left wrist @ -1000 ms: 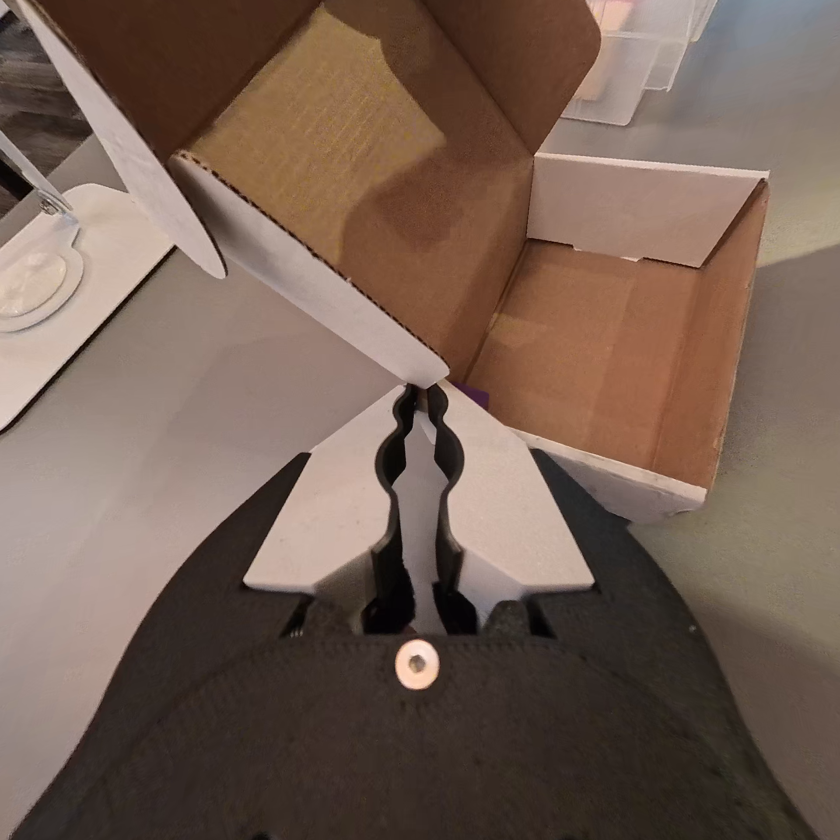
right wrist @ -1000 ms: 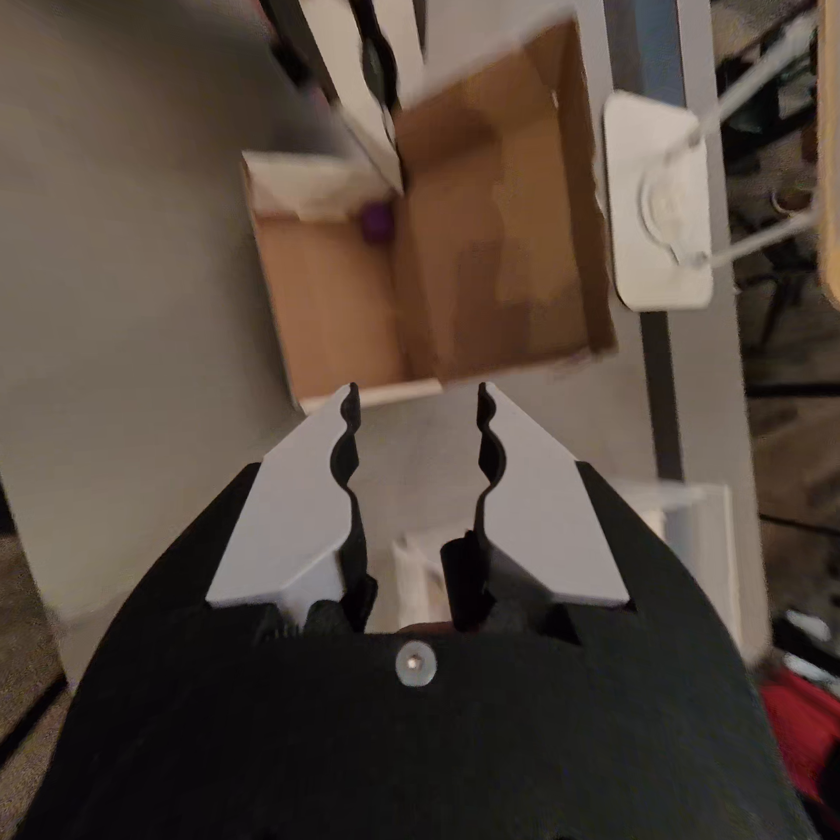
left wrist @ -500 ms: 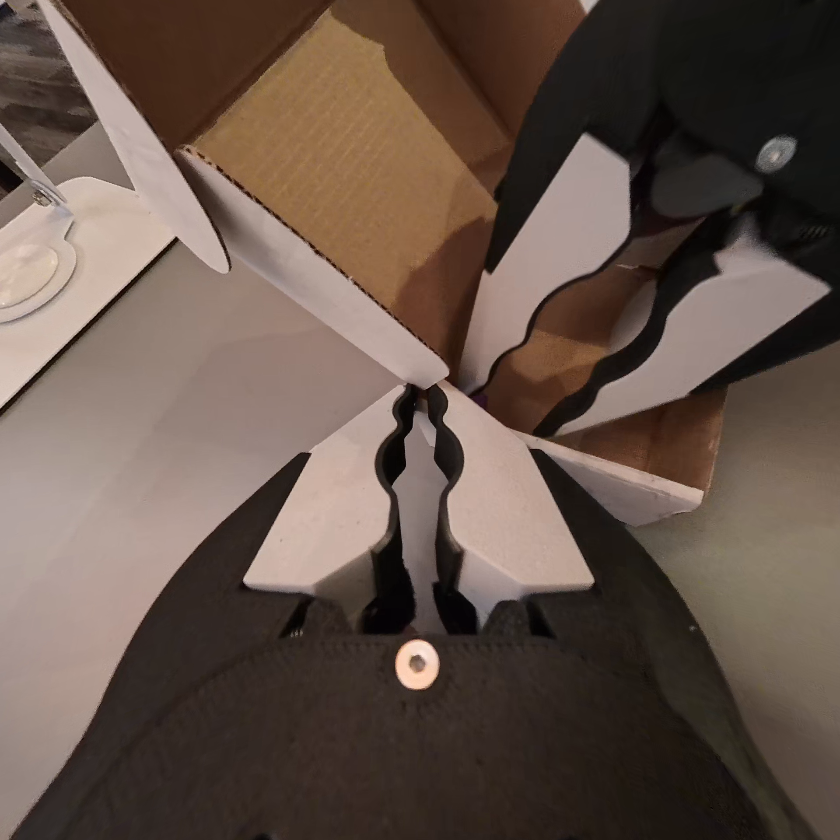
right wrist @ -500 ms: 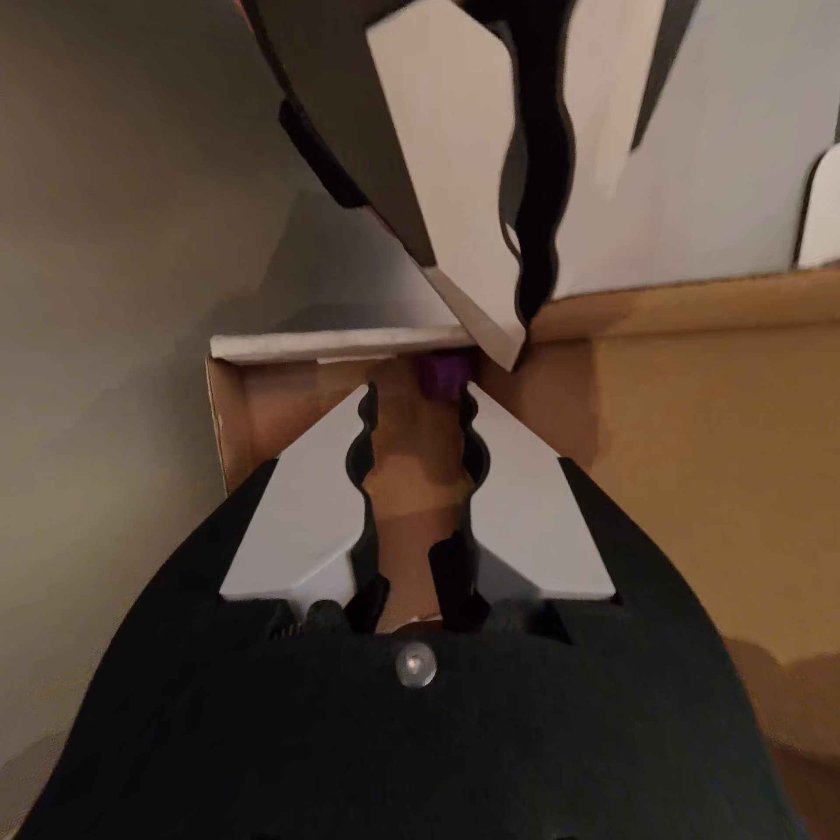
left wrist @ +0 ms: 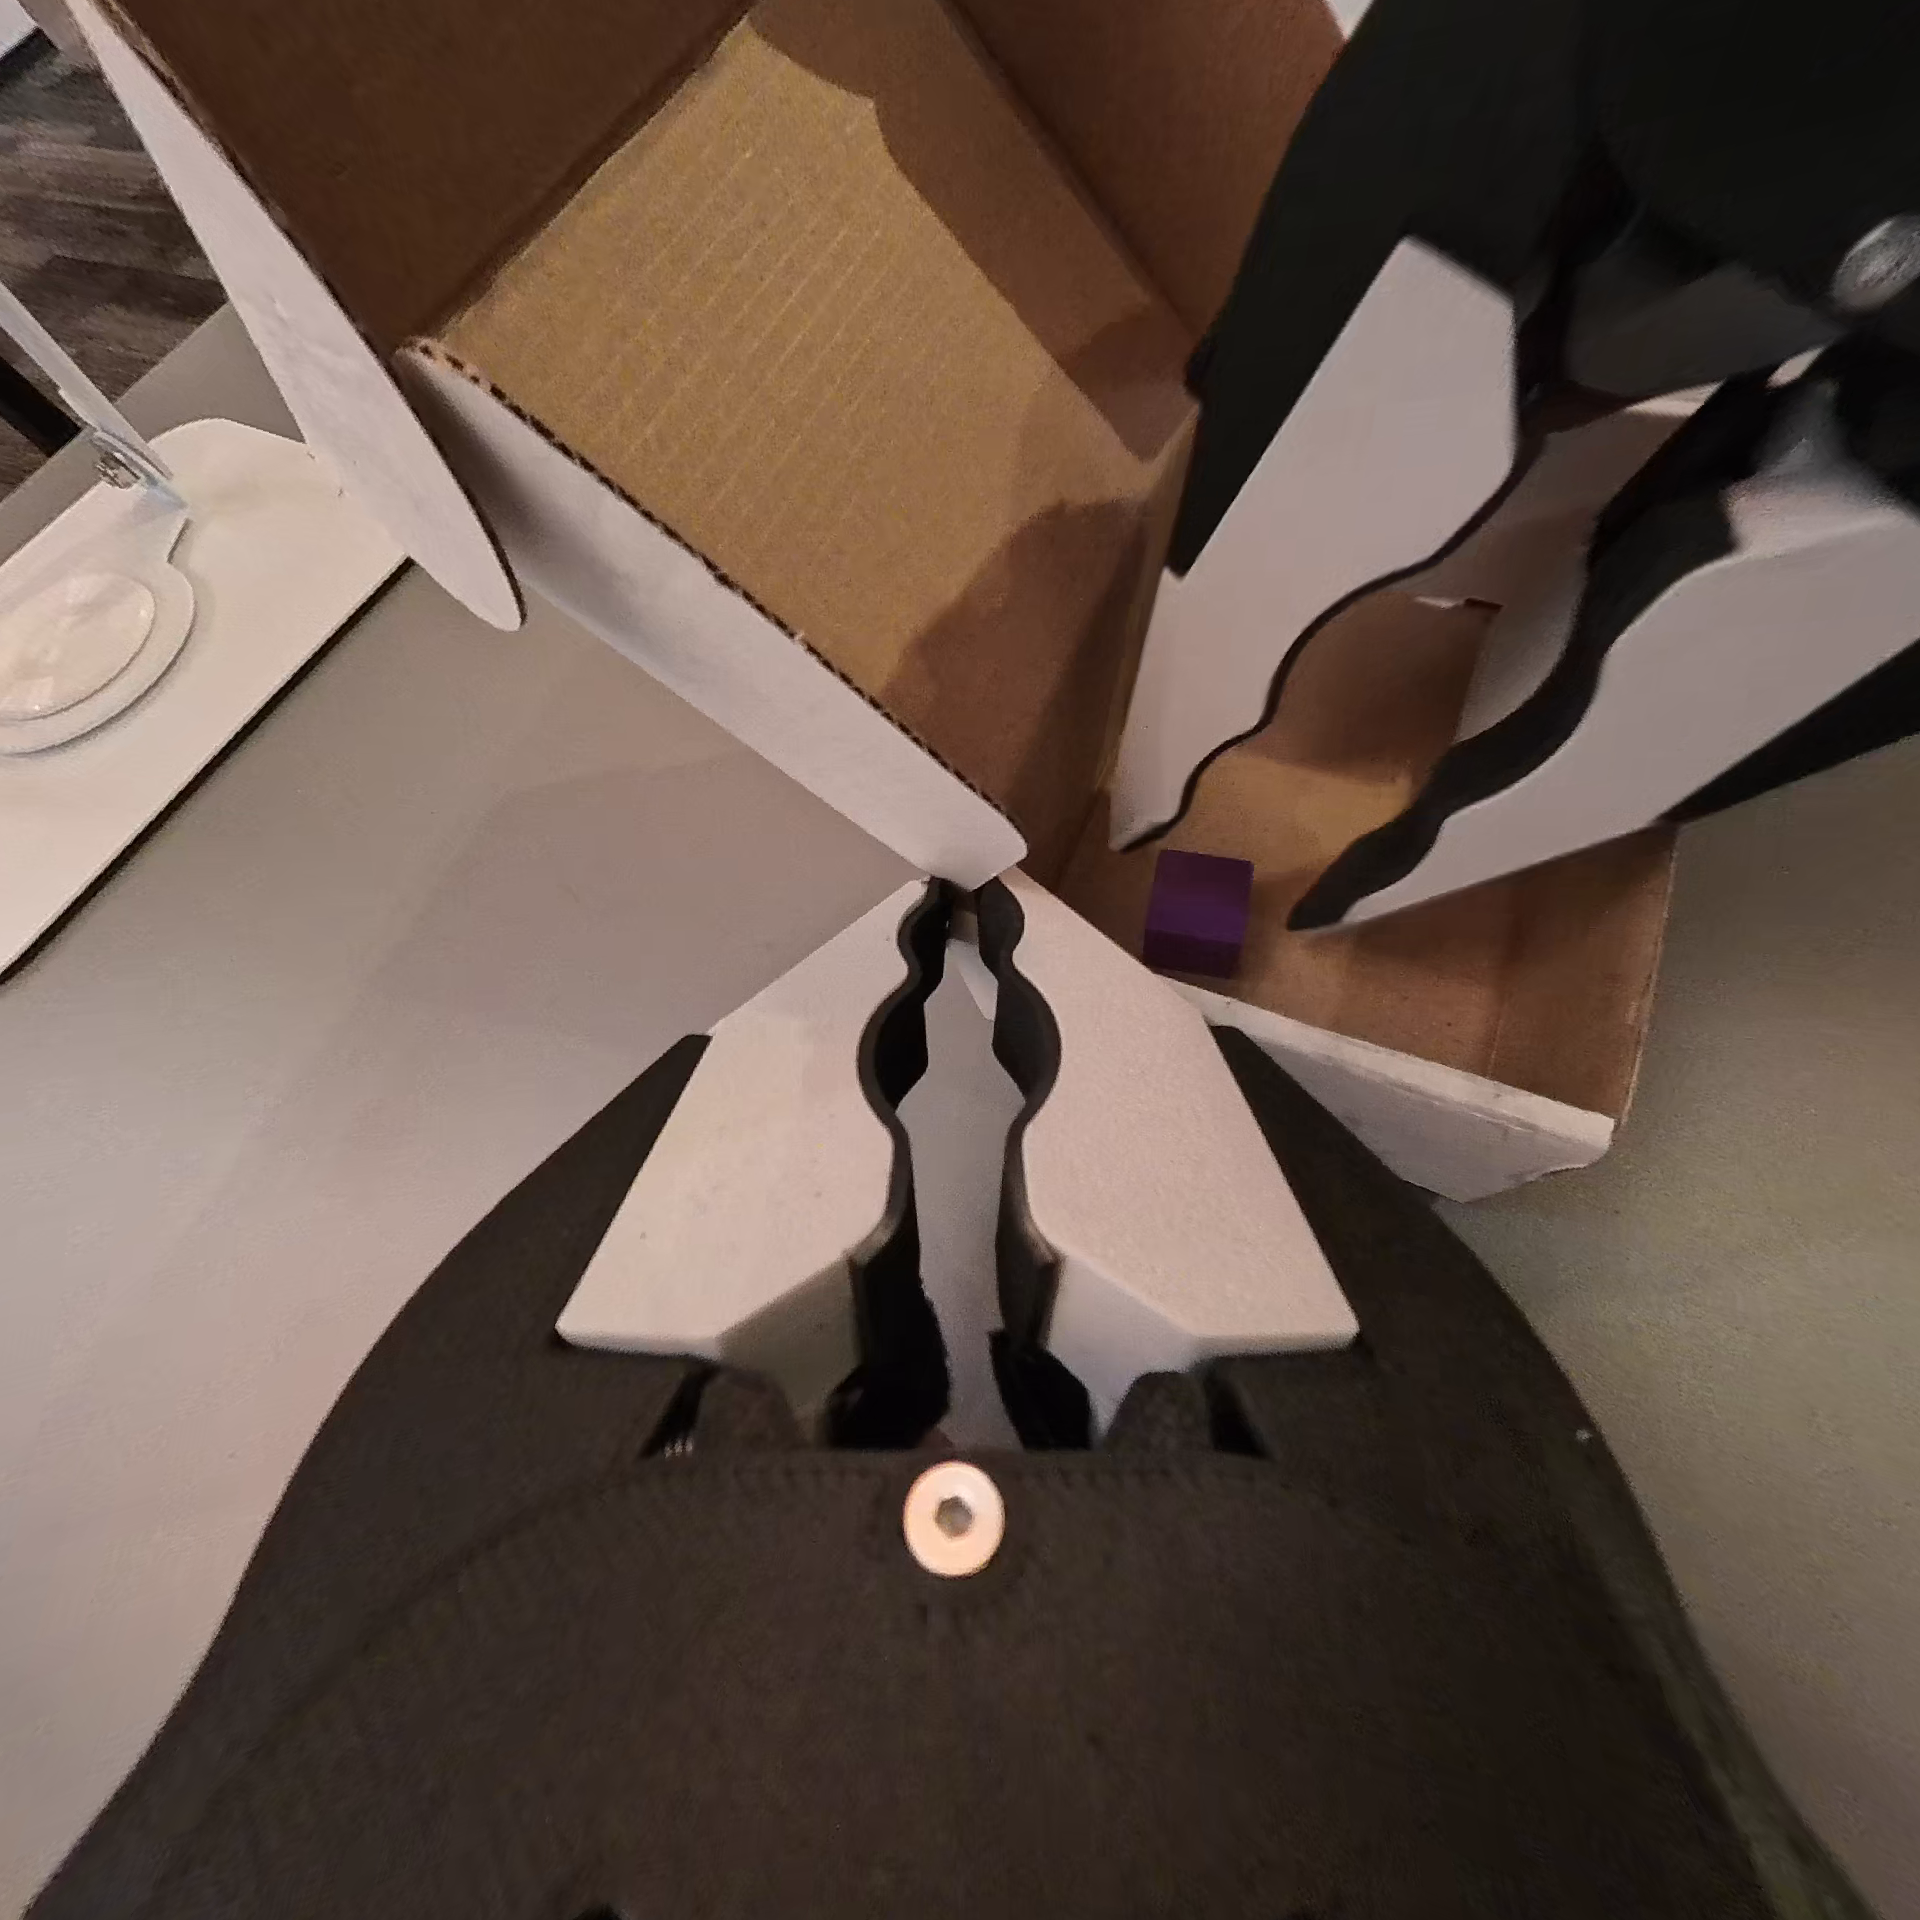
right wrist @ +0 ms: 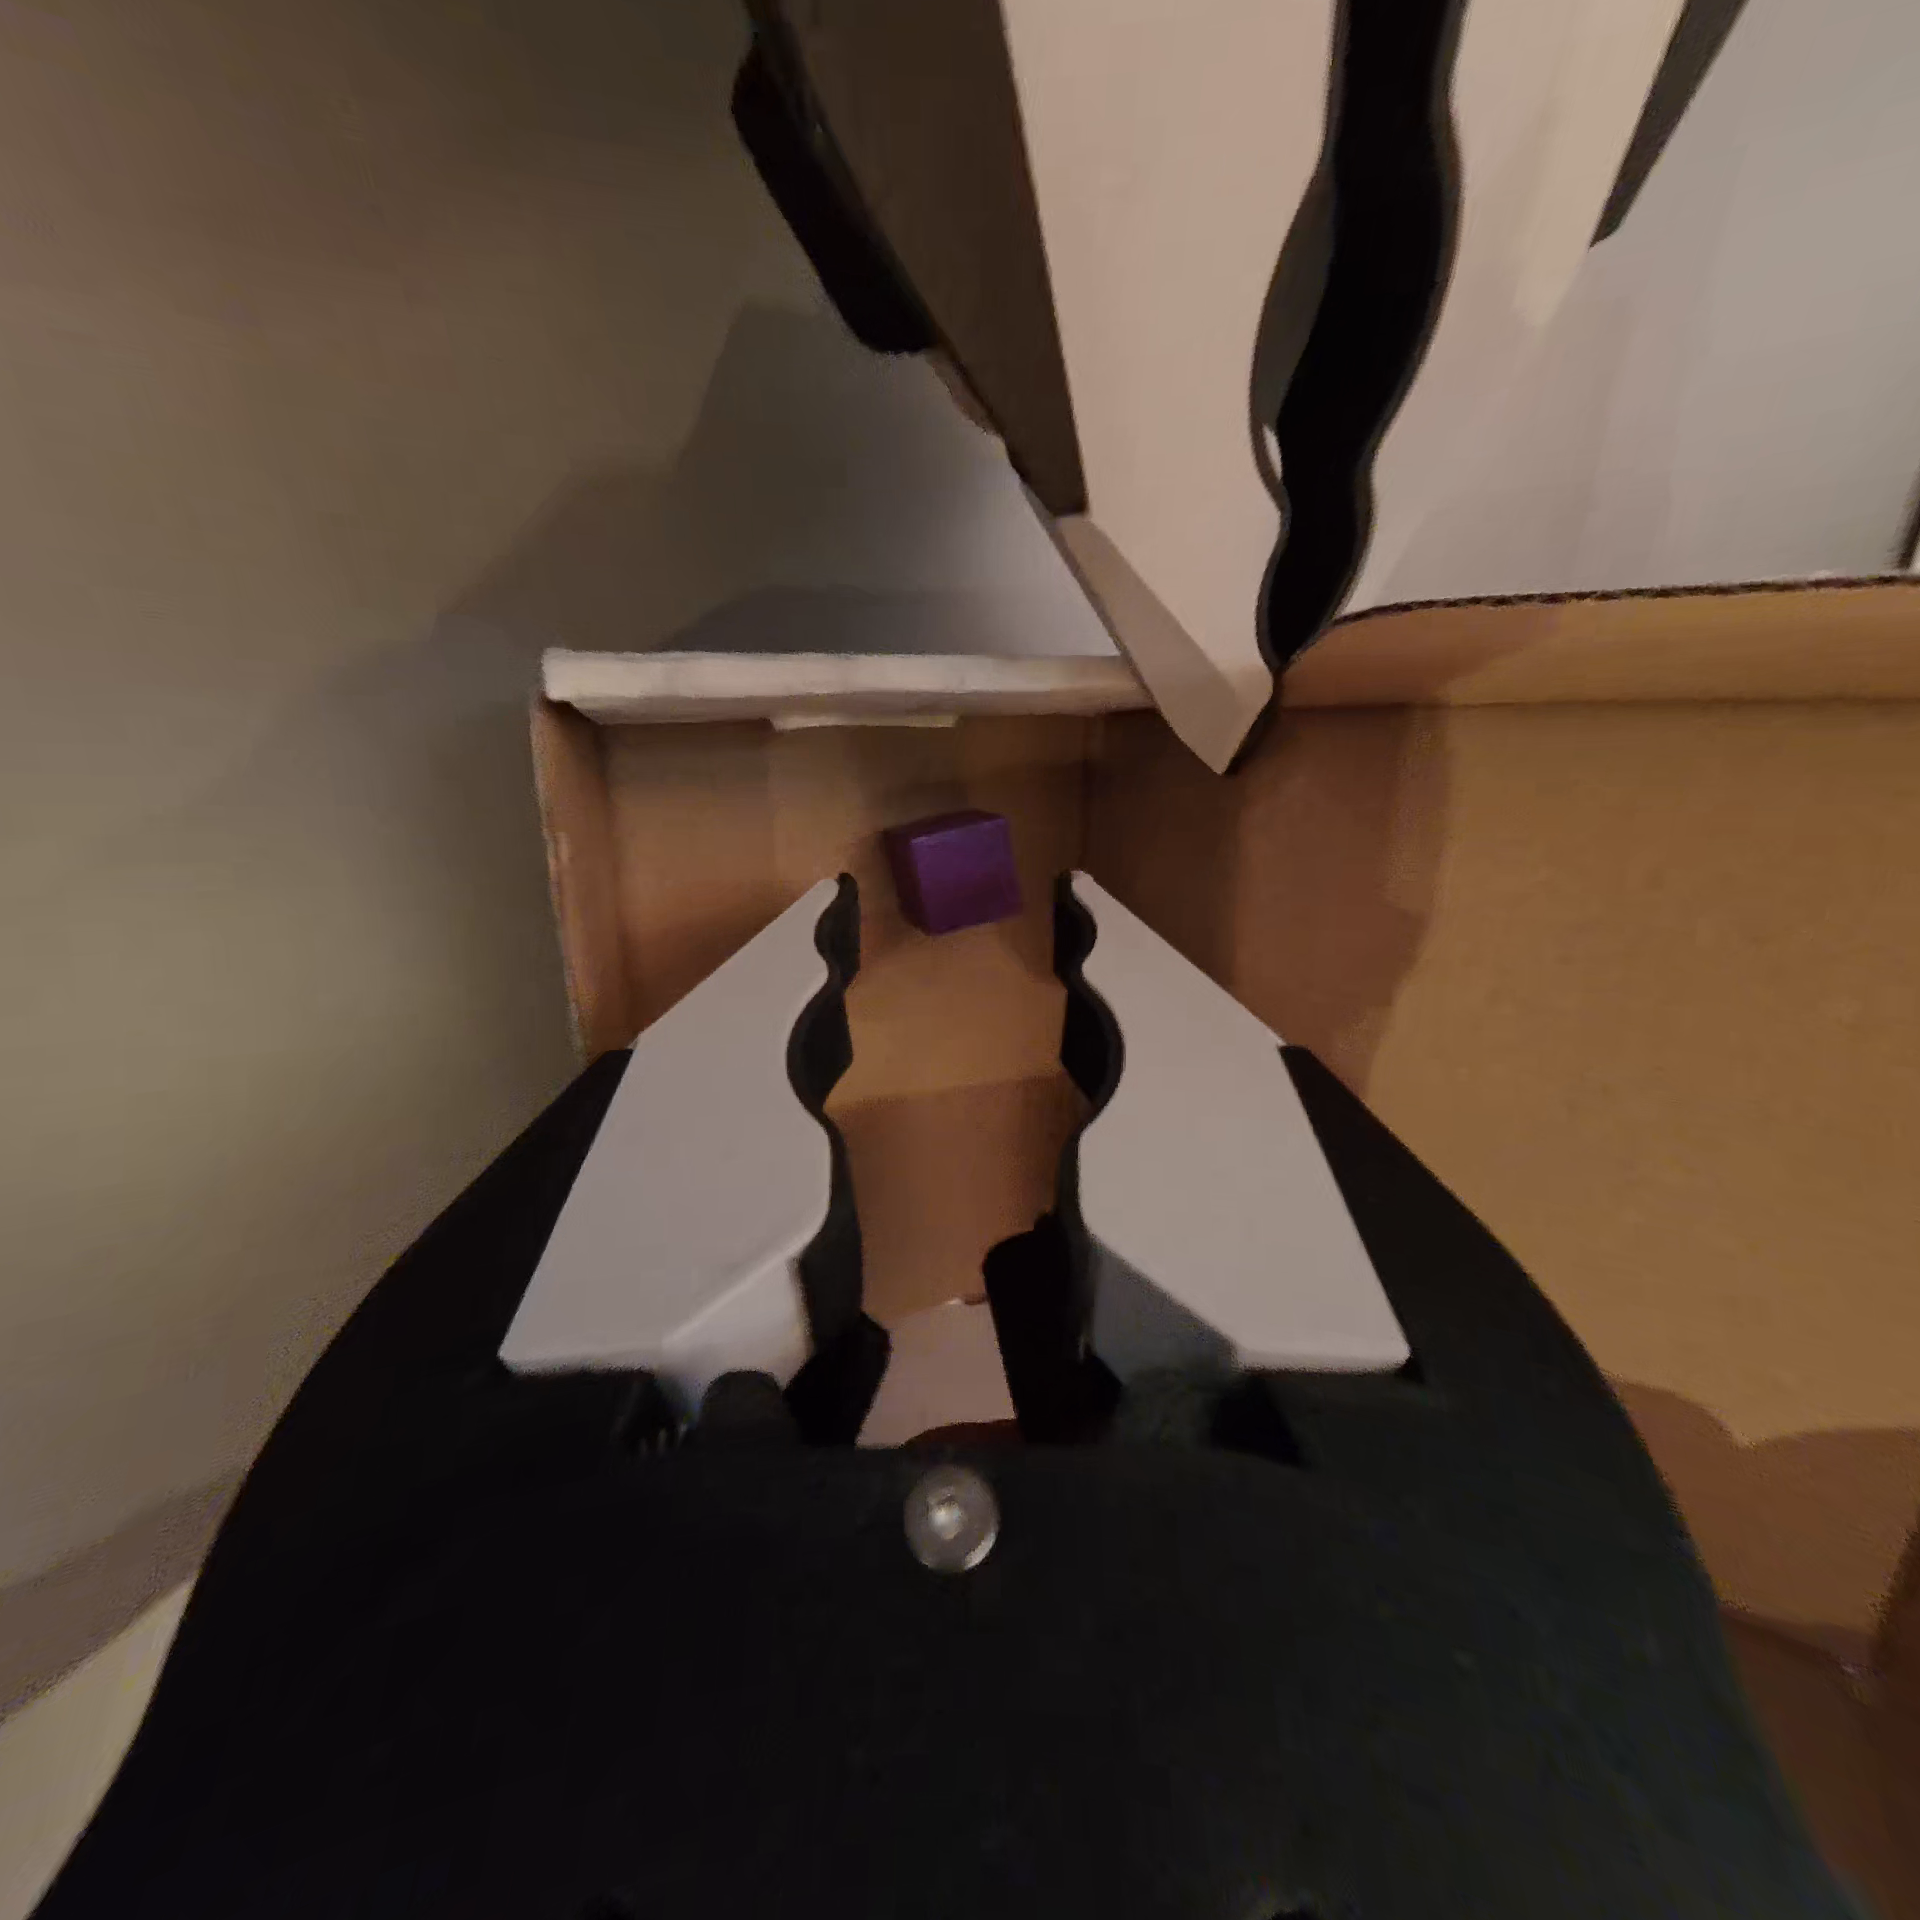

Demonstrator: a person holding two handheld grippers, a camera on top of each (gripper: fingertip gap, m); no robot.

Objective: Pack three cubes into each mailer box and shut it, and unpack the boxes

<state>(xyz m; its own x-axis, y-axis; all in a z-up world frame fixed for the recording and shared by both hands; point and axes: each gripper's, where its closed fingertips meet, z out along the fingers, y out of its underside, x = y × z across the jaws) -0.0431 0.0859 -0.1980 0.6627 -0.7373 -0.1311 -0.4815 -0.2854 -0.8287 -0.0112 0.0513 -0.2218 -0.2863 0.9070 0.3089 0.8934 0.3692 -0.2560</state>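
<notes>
A white mailer box (left wrist: 1403, 1101) with a brown inside stands open on the grey table. One purple cube (left wrist: 1195, 914) lies on its floor in the near corner. My left gripper (left wrist: 961, 894) is shut on the corner of the raised lid's flap (left wrist: 727, 675) and holds the lid up. My right gripper (left wrist: 1221, 878) reaches down into the box, open, with a fingertip on each side of the cube and not touching it. In the right wrist view the cube (right wrist: 951, 868) sits just beyond the open right gripper (right wrist: 956, 883); the left gripper (right wrist: 1273, 644) pinches the flap above the box wall (right wrist: 582, 883).
A white flat stand base (left wrist: 156, 623) with a thin metal rod lies on the table (left wrist: 416, 1039) to the left of the box. The raised lid (left wrist: 810, 416) fills the space above and left of the box.
My right gripper has come from outside the box down into it, to the purple cube, staying open. My left gripper has kept its hold on the lid flap.
</notes>
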